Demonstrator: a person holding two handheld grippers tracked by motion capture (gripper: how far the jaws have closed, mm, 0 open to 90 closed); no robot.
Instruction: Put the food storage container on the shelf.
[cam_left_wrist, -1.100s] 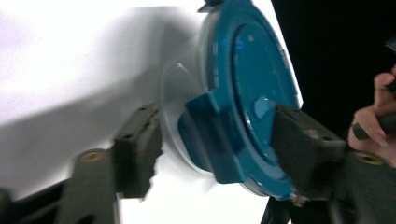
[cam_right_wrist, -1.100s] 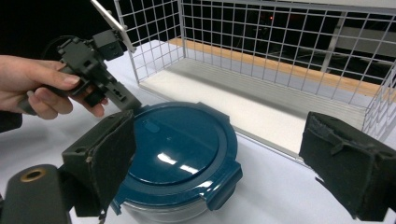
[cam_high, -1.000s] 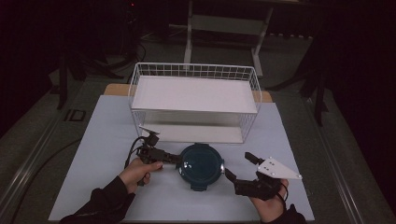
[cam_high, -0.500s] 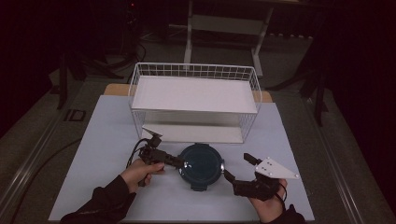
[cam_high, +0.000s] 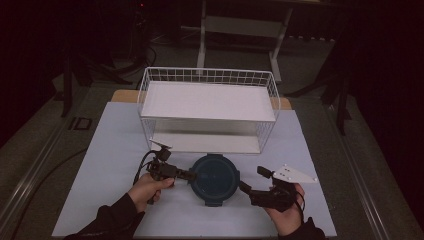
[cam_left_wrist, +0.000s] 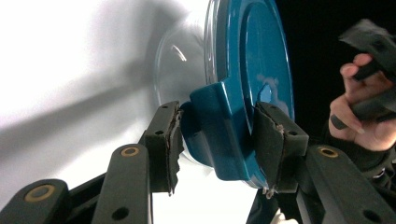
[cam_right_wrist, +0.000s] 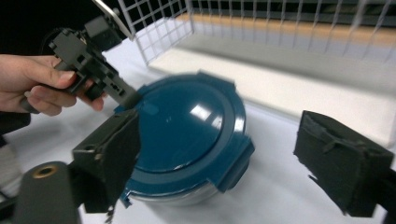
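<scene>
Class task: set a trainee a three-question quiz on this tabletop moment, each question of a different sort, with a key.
1. True or false: the left tool has its jaws on either side of a latch tab of the blue lid.
2. Multiple choice: the right tool is (a) shut on the lid, (b) open beside the container, (c) inside the wire basket.
3. Fill in: the container stands on the table in front of the white wire ____.

Key: 1 true; 2 b; 3 basket.

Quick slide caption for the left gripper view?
Left tongs straddle a latch tab on the blue-lidded round container, jaws open.
</scene>
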